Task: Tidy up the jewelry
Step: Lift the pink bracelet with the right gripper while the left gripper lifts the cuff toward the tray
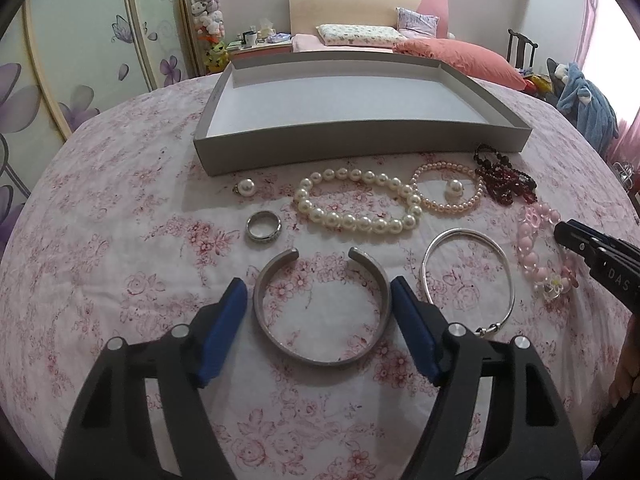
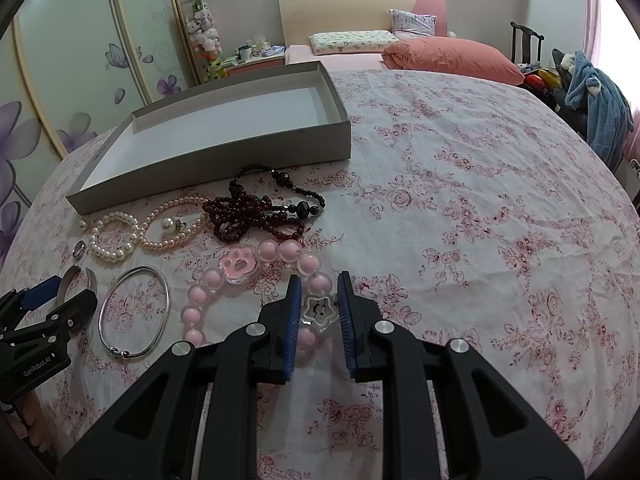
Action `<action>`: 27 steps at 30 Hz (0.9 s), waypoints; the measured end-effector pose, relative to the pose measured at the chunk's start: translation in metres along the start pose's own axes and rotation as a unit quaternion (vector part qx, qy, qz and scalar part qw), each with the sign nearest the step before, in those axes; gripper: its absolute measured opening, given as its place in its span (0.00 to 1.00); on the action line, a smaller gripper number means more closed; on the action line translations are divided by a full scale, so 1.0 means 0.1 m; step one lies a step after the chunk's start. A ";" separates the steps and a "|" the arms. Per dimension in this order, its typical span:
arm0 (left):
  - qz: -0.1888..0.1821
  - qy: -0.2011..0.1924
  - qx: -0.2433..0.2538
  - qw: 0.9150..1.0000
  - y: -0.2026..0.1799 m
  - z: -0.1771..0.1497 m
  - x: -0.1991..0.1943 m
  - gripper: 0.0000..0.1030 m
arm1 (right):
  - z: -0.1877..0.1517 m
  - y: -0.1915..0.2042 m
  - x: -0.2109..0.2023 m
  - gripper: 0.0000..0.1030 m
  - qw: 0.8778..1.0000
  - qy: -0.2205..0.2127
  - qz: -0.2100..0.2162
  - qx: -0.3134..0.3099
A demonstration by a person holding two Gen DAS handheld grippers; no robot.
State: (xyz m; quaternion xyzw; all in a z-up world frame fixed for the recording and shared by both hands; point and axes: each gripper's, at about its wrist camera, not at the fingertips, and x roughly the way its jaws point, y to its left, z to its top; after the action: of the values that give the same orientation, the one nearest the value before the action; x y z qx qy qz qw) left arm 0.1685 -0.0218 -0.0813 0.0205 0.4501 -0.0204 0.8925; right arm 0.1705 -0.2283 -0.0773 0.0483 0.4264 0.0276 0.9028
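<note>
We look down from close above the bed (image 1: 120,280), one camera on each tool. Both face the headboard (image 2: 344,12). Both see the grey box (image 1: 360,140) and the beads.

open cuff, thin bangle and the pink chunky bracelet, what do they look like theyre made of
Open cuff: looks like metal with a dull, brushed grey finish; flat band with cut ends.
Thin bangle: polished silvery metal, probably; bright glints along a round wire, small knot-like joint.
Pink bracelet: likely plastic or acrylic; see-through beads with pink cores, a glossy clear paw charm. Glass cannot be ruled out.
</note>
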 end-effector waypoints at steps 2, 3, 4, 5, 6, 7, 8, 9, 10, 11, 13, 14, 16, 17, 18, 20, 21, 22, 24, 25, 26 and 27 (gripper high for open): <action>-0.001 -0.003 0.001 1.000 -0.01 0.00 0.00 0.64 | 0.00 -0.01 0.00 0.19 1.000 0.000 0.001 0.001; -0.002 -0.004 0.000 1.000 0.00 0.00 0.00 0.64 | 0.00 -0.02 0.01 0.19 1.000 -0.001 0.002 0.002; -0.003 -0.004 0.000 1.000 0.00 -0.01 0.00 0.64 | 0.00 -0.02 0.00 0.19 1.000 -0.002 0.006 0.004; -0.004 -0.004 0.000 1.000 0.00 -0.01 -0.01 0.64 | 0.00 -0.04 0.00 0.18 1.000 -0.002 0.009 0.005; -0.005 -0.005 -0.002 1.000 0.01 -0.02 -0.02 0.64 | 0.00 -0.06 -0.01 0.18 1.000 -0.003 0.012 0.006; -0.006 -0.006 -0.003 1.000 0.02 -0.03 -0.02 0.64 | 0.00 -0.06 -0.03 0.18 1.000 -0.006 0.016 0.007; -0.006 -0.007 -0.006 1.000 0.03 -0.04 -0.03 0.64 | -0.01 -0.06 -0.05 0.18 1.000 -0.010 0.019 0.007; -0.005 -0.009 -0.008 1.000 0.05 -0.05 -0.04 0.64 | -0.02 -0.07 -0.08 0.18 1.000 -0.015 0.024 0.006; -0.005 -0.011 -0.011 1.000 0.07 -0.06 -0.06 0.64 | -0.02 -0.06 -0.10 0.18 0.999 -0.020 0.028 0.006; -0.005 -0.013 -0.013 1.000 0.08 -0.06 -0.07 0.64 | -0.02 -0.05 -0.14 0.18 0.999 -0.026 0.033 0.006; -0.005 -0.022 -0.015 1.000 0.10 -0.08 -0.13 0.64 | -0.01 -0.03 -0.21 0.18 0.998 -0.038 0.043 0.006; -0.004 -0.027 -0.016 1.000 0.10 -0.08 -0.15 0.64 | 0.00 -0.02 -0.26 0.18 0.998 -0.045 0.049 0.006; -0.003 -0.040 -0.017 0.999 0.10 -0.10 -0.22 0.64 | 0.01 0.00 -0.33 0.18 0.997 -0.058 0.059 0.005; -0.002 -0.047 -0.018 0.999 0.10 -0.11 -0.26 0.64 | 0.02 0.02 -0.37 0.18 0.996 -0.065 0.067 0.005; -0.001 -0.053 -0.019 0.998 0.10 -0.11 -0.29 0.64 | 0.02 0.02 -0.40 0.18 0.995 -0.071 0.072 0.004; 0.002 -0.069 -0.020 0.997 0.09 -0.12 -0.36 0.64 | 0.03 0.08 -0.49 0.18 0.993 -0.087 0.084 -0.002; 0.004 -0.076 -0.019 0.997 0.08 -0.12 -0.40 0.64 | 0.03 0.11 -0.53 0.18 0.992 -0.094 0.089 -0.005; 0.006 -0.084 -0.018 0.996 0.07 -0.12 -0.44 0.64 | 0.04 0.15 -0.57 0.18 0.991 -0.100 0.092 -0.008; 0.012 -0.099 -0.015 0.995 0.05 -0.13 -0.50 0.64 | 0.05 0.21 -0.63 0.18 0.989 -0.112 0.096 -0.014; 0.014 -0.105 -0.013 0.994 0.05 -0.13 -0.53 0.64 | 0.05 0.21 -0.65 0.18 0.988 -0.116 0.097 -0.016; 0.017 -0.112 -0.011 0.993 0.04 -0.13 -0.56 0.64 | 0.05 0.24 -0.68 0.18 0.987 -0.122 0.099 -0.019; 0.021 -0.120 -0.008 0.993 0.03 -0.13 -0.59 0.64 | 0.04 0.25 -0.70 0.18 0.987 -0.125 0.099 -0.021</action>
State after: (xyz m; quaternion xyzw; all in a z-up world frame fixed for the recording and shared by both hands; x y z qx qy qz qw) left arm 0.1231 -0.0168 -0.0417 0.0201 0.3396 0.0000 0.9404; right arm 0.1294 -0.2100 -0.0182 0.0744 0.3030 0.1198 0.9425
